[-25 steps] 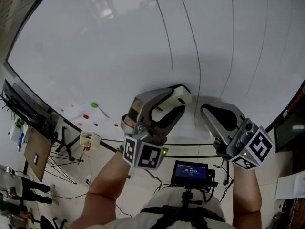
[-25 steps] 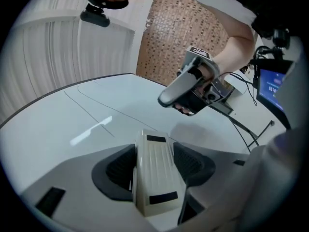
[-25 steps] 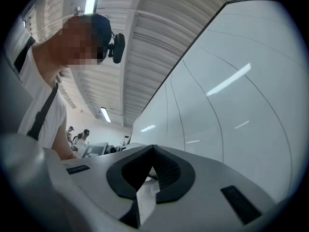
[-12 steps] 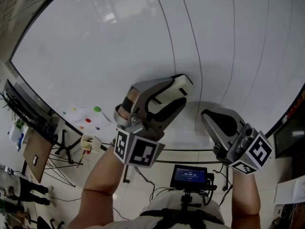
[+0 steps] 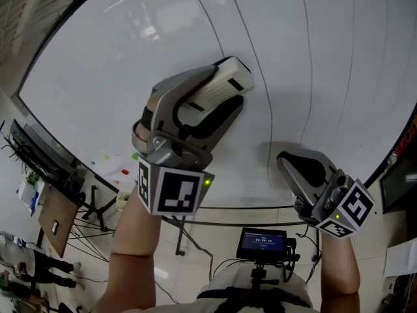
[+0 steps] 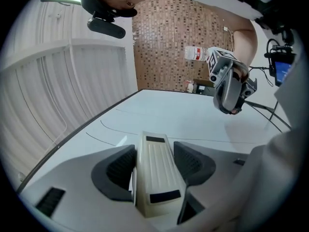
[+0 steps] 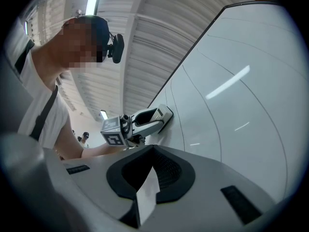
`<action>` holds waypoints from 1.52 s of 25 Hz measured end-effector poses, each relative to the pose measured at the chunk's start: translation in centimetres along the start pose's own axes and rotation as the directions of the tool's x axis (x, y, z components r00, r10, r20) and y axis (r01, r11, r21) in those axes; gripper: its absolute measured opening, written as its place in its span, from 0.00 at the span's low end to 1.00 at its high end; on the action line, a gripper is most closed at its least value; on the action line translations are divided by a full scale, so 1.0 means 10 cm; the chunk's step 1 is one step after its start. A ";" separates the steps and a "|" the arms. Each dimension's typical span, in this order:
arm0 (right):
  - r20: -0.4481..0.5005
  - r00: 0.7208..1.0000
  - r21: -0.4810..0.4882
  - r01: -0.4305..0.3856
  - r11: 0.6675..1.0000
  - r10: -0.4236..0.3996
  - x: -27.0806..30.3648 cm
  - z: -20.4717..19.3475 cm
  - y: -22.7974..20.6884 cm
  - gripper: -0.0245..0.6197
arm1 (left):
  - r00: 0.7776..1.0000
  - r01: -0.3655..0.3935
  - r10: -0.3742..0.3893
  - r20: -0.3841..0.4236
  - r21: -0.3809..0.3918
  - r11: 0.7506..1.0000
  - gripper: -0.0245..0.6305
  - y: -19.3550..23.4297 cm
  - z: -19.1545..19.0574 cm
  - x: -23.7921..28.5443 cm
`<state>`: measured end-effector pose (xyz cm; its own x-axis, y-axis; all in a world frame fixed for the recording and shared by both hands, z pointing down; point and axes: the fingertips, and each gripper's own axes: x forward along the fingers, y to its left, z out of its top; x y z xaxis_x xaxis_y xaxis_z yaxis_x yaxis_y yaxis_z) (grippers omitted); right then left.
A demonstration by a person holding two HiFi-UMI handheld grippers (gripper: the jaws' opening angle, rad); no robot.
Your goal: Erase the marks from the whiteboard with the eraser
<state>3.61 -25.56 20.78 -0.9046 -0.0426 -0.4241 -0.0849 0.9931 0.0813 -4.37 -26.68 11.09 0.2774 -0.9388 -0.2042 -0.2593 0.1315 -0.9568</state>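
No print can be read: the marker cube (image 5: 169,193) bears only black-and-white squares, the text on the small screen (image 5: 262,242) is too tiny, and the red label on the distant bottle (image 6: 195,53) is a blur. The left tongs (image 5: 228,90) are clamped on a cream eraser (image 5: 218,83), whose far end meets the whiteboard (image 5: 130,77) near thin dark lines (image 6: 218,140). The right tongs (image 5: 290,162) are closed together, low on the board and well apart from the eraser. A pale sliver at their seam is hard to make out.
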 end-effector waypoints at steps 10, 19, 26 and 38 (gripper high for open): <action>0.002 1.000 0.005 -0.002 1.000 0.002 0.02 0.00 0.01 0.05 | 1.000 -0.016 0.016 0.008 -0.013 1.000 0.47 -0.01 -0.02 -0.01; -0.010 1.000 0.013 -0.013 1.000 0.014 0.06 0.05 0.04 0.05 | 0.996 0.091 -0.090 0.014 -0.083 0.992 0.47 -0.53 -0.12 -0.13; -0.018 1.000 0.032 -0.025 0.999 0.026 0.05 -0.04 0.05 0.05 | 0.985 0.174 -0.175 0.013 0.016 0.985 0.47 -0.93 -0.14 -0.17; -0.010 1.000 -0.034 -0.025 0.999 0.025 0.05 0.17 0.03 0.05 | 0.990 0.137 -0.138 0.041 0.023 0.990 0.47 -0.44 -0.17 -0.14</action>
<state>3.89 -25.11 19.08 -0.9107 -0.0189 -0.4127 -0.0760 0.9896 0.1225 -5.22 -26.46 15.90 0.3486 -0.9340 -0.0786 -0.1971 0.0089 -0.9804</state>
